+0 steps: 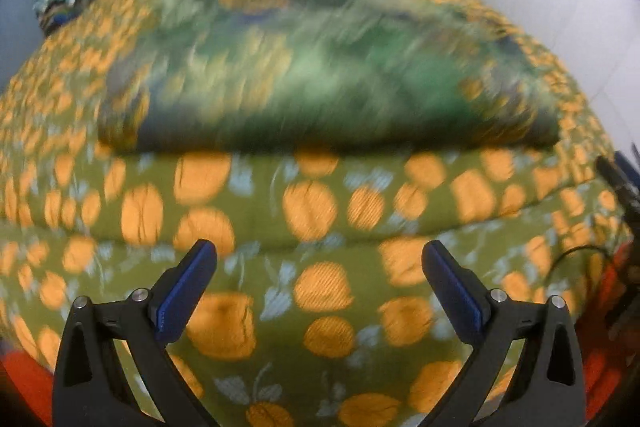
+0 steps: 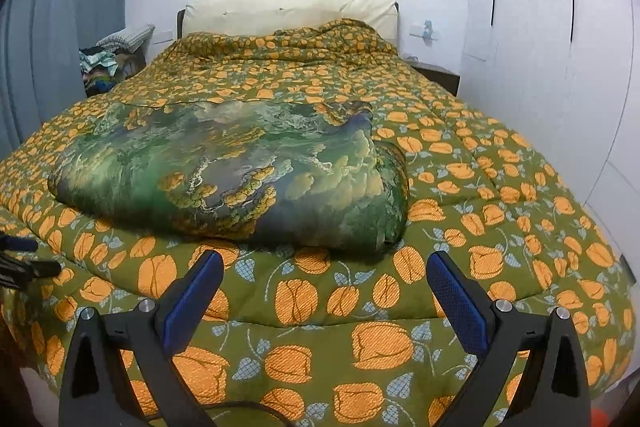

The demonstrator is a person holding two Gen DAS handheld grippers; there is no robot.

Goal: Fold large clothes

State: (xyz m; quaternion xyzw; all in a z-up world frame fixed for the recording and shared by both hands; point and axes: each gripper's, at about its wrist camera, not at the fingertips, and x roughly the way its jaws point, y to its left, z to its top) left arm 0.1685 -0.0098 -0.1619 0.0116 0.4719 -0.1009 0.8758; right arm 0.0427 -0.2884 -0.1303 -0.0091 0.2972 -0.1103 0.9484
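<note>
A: Where is the garment?

B: The green printed garment [image 2: 228,171] lies folded in a thick bundle on the bed [image 2: 500,187], on top of the olive quilt with orange tulips [image 2: 360,307]. In the right wrist view it sits left of the middle of the bed, its folded edge facing the camera. In the left wrist view the garment [image 1: 320,75] is blurred but lies straight ahead, across the quilt [image 1: 320,227].

A: And the two tools?

B: The left gripper [image 1: 319,267] has its jaws wide apart over bare quilt, holding nothing, and short of the garment. The right gripper [image 2: 325,277] is the same: jaws spread, empty, with the garment's near edge just beyond the tips.

A: Anything else around?

B: A cream headboard [image 2: 288,11] at the far end, white wardrobe doors [image 2: 532,39] on the right, a grey curtain [image 2: 60,7] on the left, and a heap of clothes [image 2: 104,67] beside the bed near the curtain.
</note>
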